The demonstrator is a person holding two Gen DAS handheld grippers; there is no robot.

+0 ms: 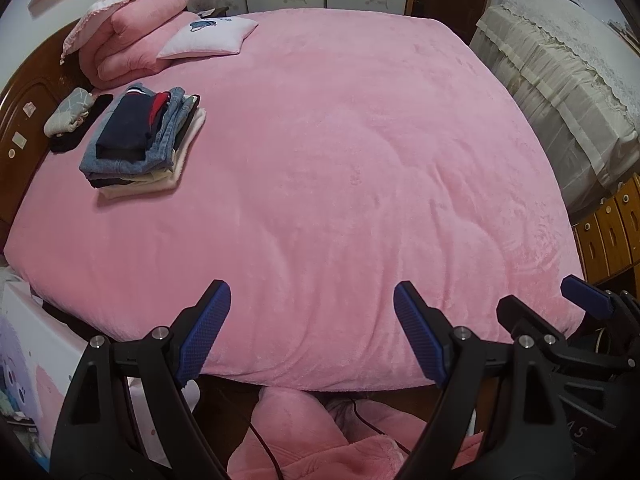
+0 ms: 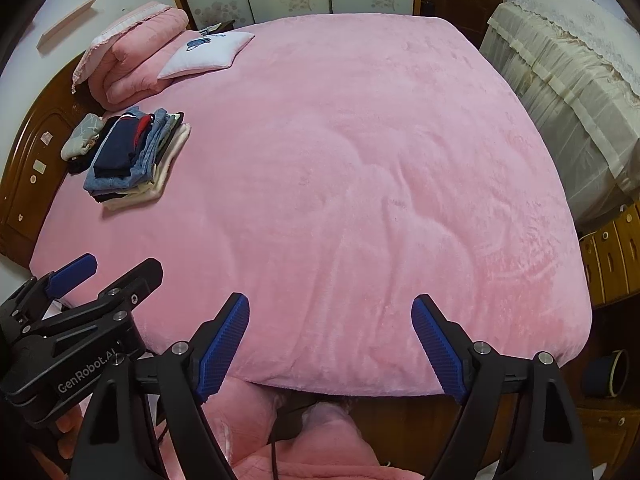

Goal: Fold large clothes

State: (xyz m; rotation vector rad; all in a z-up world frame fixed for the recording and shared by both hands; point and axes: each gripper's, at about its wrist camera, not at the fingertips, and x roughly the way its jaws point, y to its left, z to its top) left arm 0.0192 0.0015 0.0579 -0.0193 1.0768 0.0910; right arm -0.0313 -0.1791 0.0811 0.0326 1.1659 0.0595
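A stack of folded clothes, navy and denim on top and white at the bottom, sits on the pink bed at the far left; it also shows in the right wrist view. My left gripper is open and empty above the bed's near edge. My right gripper is open and empty beside it, also at the near edge. Each gripper shows in the other's view: the right gripper at the right, the left gripper at the left. No unfolded garment lies on the bed.
A folded pink quilt and a white cushion lie at the head end. Rolled grey and black items lie by the wooden headboard. A cloth-covered cabinet stands right. Wooden drawers stand below it.
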